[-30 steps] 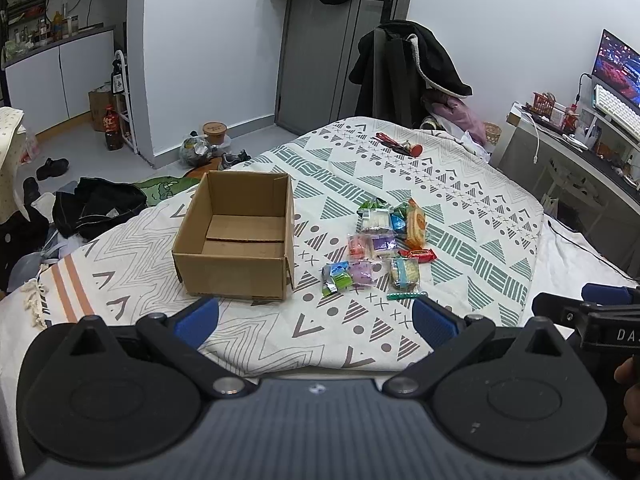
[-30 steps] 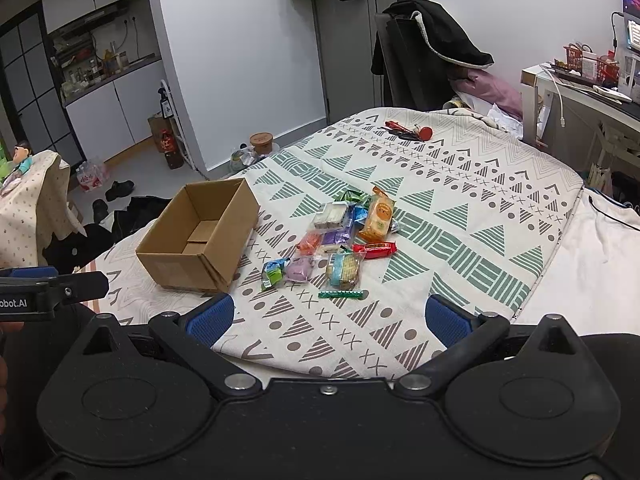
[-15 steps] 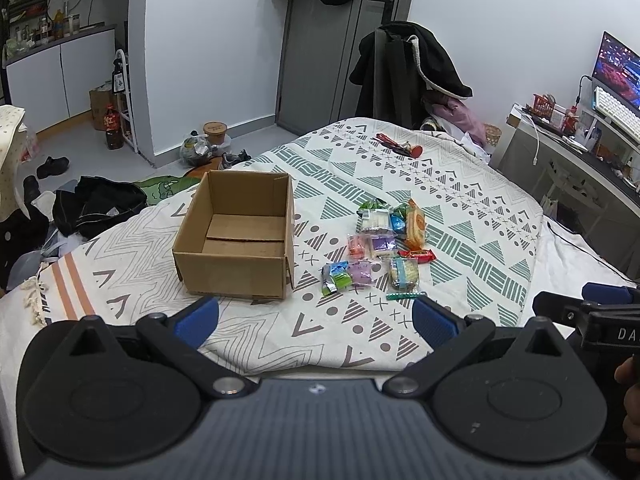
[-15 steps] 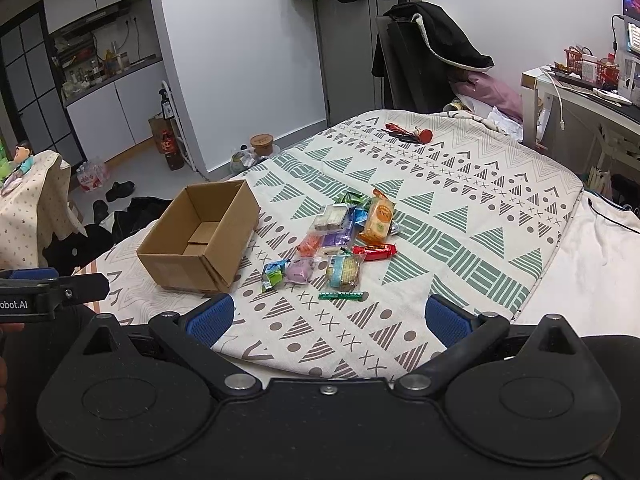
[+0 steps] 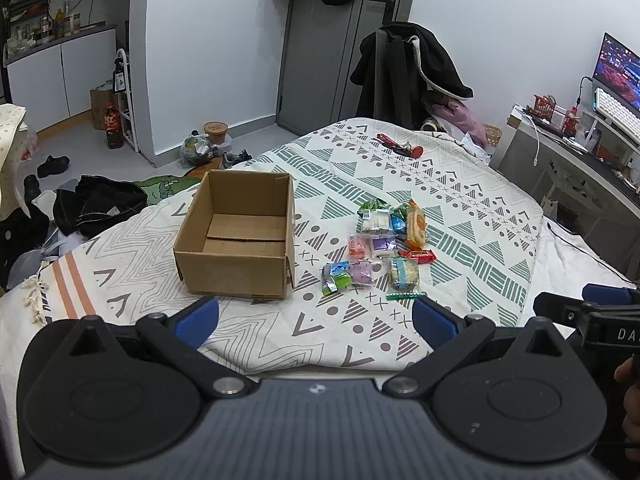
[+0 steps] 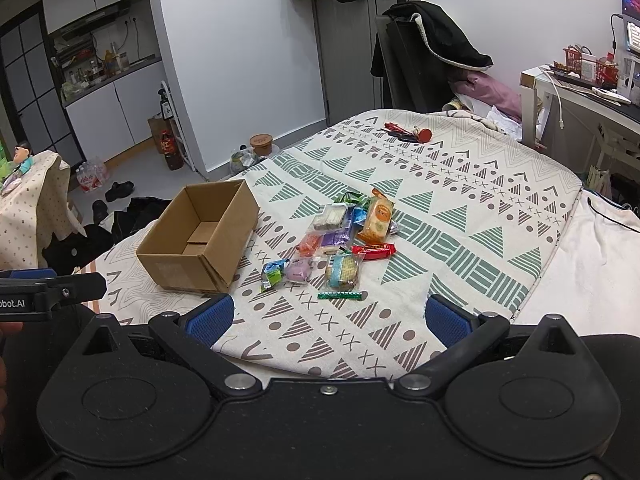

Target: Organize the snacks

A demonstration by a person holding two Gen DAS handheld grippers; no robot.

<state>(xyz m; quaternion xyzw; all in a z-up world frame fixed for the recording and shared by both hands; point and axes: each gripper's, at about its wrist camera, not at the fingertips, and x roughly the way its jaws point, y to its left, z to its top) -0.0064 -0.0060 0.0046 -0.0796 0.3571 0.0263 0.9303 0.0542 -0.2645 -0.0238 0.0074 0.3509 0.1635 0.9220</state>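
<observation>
Though clustered, eleven snack packets [image 5: 378,247], one cardboard box [image 5: 236,240]

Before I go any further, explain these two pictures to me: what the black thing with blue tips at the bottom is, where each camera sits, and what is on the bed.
No robot here: a person holds a two-finger tool in each hand, with a wide-angle camera on each looking forward along its fingers. The black shape filling the bottom of each picture is that tool's own body.

One picture comes from the left gripper, the other from the right gripper. Both are open and hold nothing; the blue pads are their fingertips.

Ahead is a bed under a patterned blanket. On it stand an open, empty cardboard box and, to its right, a small pile of wrapped snacks. A thin green stick pack lies nearest the grippers.
</observation>
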